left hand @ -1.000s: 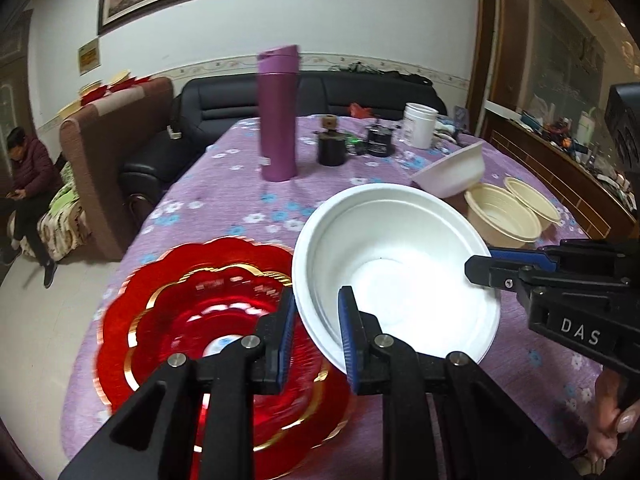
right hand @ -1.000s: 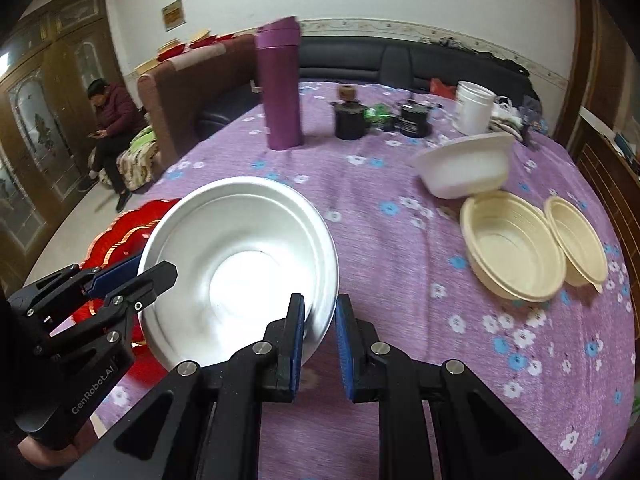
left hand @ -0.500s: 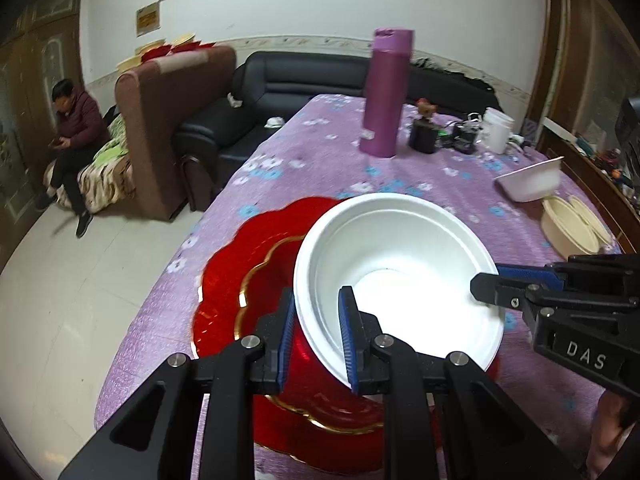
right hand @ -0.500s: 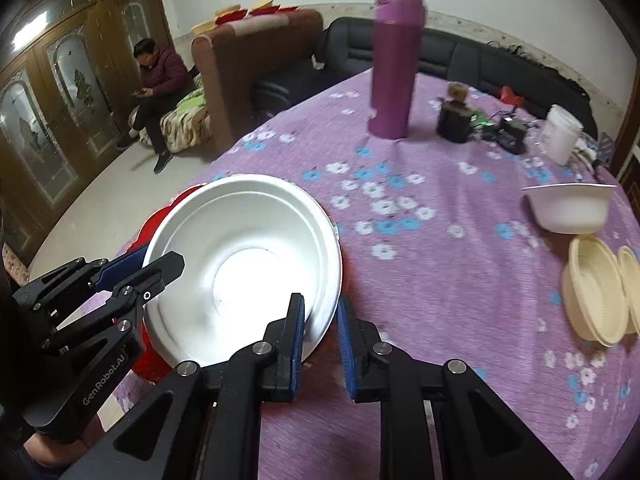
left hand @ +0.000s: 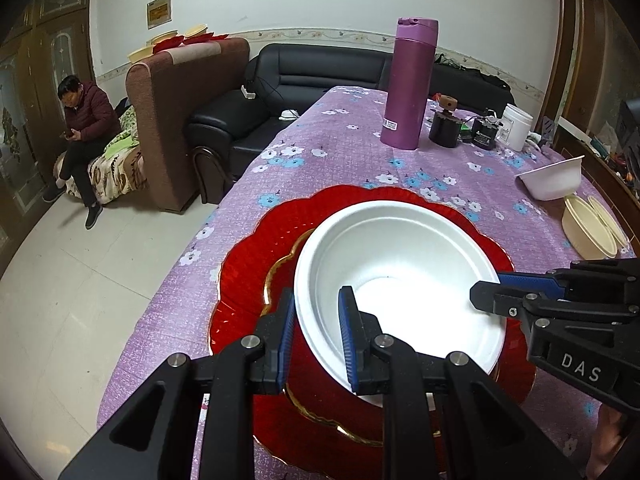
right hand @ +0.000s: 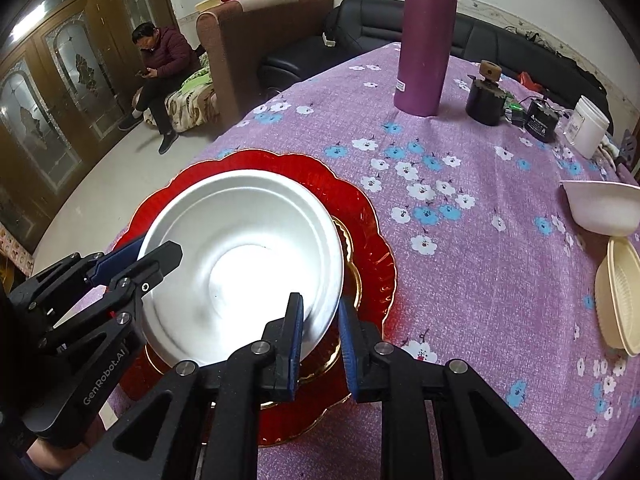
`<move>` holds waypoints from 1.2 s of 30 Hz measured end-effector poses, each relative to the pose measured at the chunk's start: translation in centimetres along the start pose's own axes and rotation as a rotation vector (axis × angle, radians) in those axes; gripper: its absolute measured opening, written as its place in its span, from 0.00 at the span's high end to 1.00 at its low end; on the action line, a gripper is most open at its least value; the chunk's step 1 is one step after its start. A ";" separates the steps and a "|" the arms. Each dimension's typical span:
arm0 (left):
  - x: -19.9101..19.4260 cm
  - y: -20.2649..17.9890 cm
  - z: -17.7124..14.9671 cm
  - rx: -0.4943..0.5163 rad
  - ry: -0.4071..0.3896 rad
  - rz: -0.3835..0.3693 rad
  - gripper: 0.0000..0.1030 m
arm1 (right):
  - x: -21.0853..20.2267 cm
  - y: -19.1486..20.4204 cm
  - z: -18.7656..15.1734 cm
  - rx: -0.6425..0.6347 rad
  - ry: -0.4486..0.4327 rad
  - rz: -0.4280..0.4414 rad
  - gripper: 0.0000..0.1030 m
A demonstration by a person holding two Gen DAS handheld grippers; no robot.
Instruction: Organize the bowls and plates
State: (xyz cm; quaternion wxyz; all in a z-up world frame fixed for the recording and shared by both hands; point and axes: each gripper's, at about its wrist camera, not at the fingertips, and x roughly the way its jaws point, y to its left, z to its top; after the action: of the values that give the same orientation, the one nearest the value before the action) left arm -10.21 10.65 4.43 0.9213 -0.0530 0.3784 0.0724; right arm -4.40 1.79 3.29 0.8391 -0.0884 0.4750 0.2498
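Observation:
A white bowl (left hand: pixel 400 272) (right hand: pixel 240 260) hangs low over the middle of a stack of red, gold-edged scalloped plates (left hand: pixel 256 264) (right hand: pixel 360 216); whether it touches them I cannot tell. My left gripper (left hand: pixel 316 292) (right hand: pixel 158 246) is shut on the bowl's left rim, one pad inside and one outside. Opposite it, my right gripper (right hand: pixel 320 298) (left hand: pixel 486 286) pinches the right rim with only a narrow gap between its pads. The plates lie on the purple flowered tablecloth (left hand: pixel 344 152) near the table's left edge.
A tall purple flask (left hand: pixel 408 84) (right hand: pixel 426 40) stands beyond the plates. Further right are a black jar (left hand: pixel 444 128), a white jar (left hand: pixel 516 126), another white bowl (left hand: pixel 552 180) (right hand: pixel 604 208) and two cream bowls (left hand: pixel 588 228) (right hand: pixel 620 296). A person (left hand: pixel 80 128) sits off to the left.
Both grippers have carried the white bowl leftward and down, from beside the red plates to over their centre. The rim stays between both pairs of pads.

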 end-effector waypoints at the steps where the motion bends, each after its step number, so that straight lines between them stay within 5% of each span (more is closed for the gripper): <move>1: 0.0 -0.1 0.0 0.003 -0.002 0.004 0.81 | 0.0 0.0 0.0 -0.001 0.000 0.000 0.79; 18: -0.3 -0.2 -0.5 0.023 -0.025 0.065 0.79 | -0.2 0.8 -0.5 -0.017 0.002 0.014 0.79; 36: -2.2 -1.0 -0.6 0.062 -0.100 0.156 0.59 | -2.4 0.1 -1.4 0.003 -0.037 0.024 0.77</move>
State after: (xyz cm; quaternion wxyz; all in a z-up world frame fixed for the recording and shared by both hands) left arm -11.97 9.37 5.57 0.9318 0.0086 0.3369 0.1346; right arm -6.53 0.53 4.56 0.8450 -0.0767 0.4607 0.2606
